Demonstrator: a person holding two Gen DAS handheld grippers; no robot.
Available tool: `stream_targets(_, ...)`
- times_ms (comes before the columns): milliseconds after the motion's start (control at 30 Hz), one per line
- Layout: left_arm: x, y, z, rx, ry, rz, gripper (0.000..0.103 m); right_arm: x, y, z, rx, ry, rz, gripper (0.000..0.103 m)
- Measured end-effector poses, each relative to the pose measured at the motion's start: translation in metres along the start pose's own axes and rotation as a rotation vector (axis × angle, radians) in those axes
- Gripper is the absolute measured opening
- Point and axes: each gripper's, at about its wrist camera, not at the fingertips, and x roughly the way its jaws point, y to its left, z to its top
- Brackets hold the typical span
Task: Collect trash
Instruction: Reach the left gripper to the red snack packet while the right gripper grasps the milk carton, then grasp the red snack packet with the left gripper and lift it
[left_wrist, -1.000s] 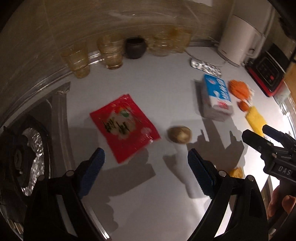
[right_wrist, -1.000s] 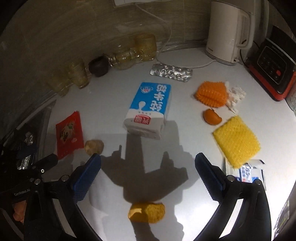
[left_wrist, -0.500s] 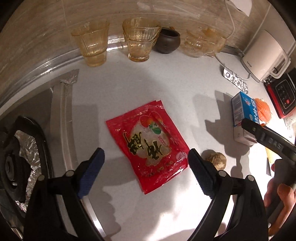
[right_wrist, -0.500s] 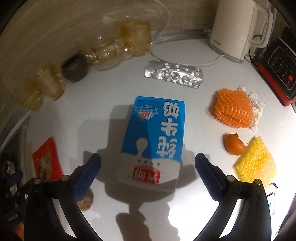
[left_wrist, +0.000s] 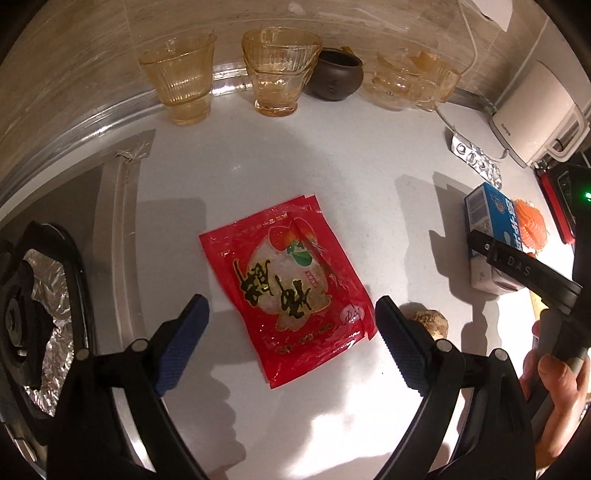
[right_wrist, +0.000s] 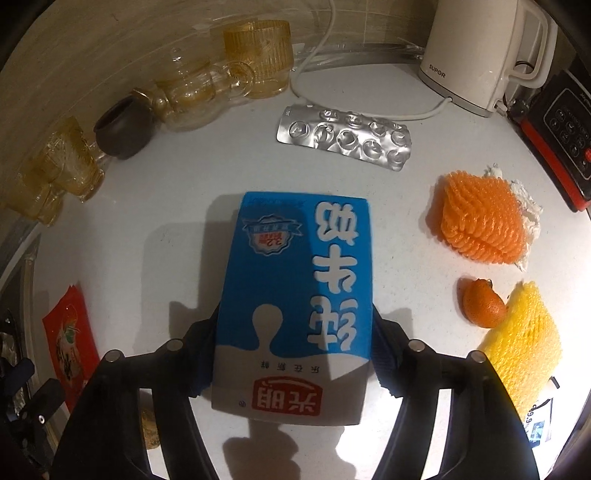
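Between the right gripper's (right_wrist: 293, 354) closing jaws, a blue milk carton (right_wrist: 299, 280) was flanked on the white counter (left_wrist: 332, 155).

Both blue pads were seen hard against the carton's sides, though a firm squeeze could not be confirmed. The left gripper (left_wrist: 288, 339) was held wide open and empty over a red snack packet (left_wrist: 288, 280) lying flat, a small brown lump (left_wrist: 430, 321) just beside it. Farther off lay a blister pack (right_wrist: 343, 136), an orange mesh (right_wrist: 480, 225), a peel (right_wrist: 482, 304) and a yellow mesh (right_wrist: 521, 343) — amber glasses (left_wrist: 177, 81) and a white kettle (right_wrist: 484, 51) stood along the wall.
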Motion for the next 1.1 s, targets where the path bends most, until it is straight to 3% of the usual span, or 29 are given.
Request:
stream_targets(200, 0.004, 0.001, 0.001, -0.101, 0.022, 0.076, 0.087, -0.018, -0.009, 0.003, 0.010, -0.042, 0.031, 0.066)
stream_targets(467, 0.037, -0.008, 0.011, -0.269, 0.107, 0.129, 0.087, -0.029, -0.006, 0.002, -0.011, -0.061, 0.092, 0.066)
stream_targets(667, 0.052, -0.021, 0.026, -0.290, 0.099, 0.190, 0.087, -0.029, -0.004, 0.004, -0.027, -0.061, 0.108, 0.066)
stream_targets(933, 0.052, -0.022, 0.024, -0.294, 0.081, 0.198, 0.088, -0.033, -0.005, 0.006, -0.031, -0.074, 0.119, 0.066)
stream_targets(1000, 0.052, -0.024, 0.028, -0.284, 0.076, 0.195, 0.083, -0.033, -0.004, 0.006, -0.034, -0.076, 0.117, 0.066)
stream_targets(1033, 0.049, -0.025, 0.027, -0.279, 0.068, 0.195, 0.073, -0.034, -0.004, 0.005, -0.037, -0.076, 0.120, 0.066)
stream_targets(1067, 0.045, -0.029, 0.026, -0.276, 0.061, 0.195, 0.056, -0.035, -0.004, 0.005, -0.039, -0.077, 0.120, 0.066)
stream_targets(1100, 0.042, -0.030, 0.026, -0.275, 0.060, 0.192, 0.048, -0.035, -0.004, 0.004, -0.040, -0.077, 0.119, 0.066)
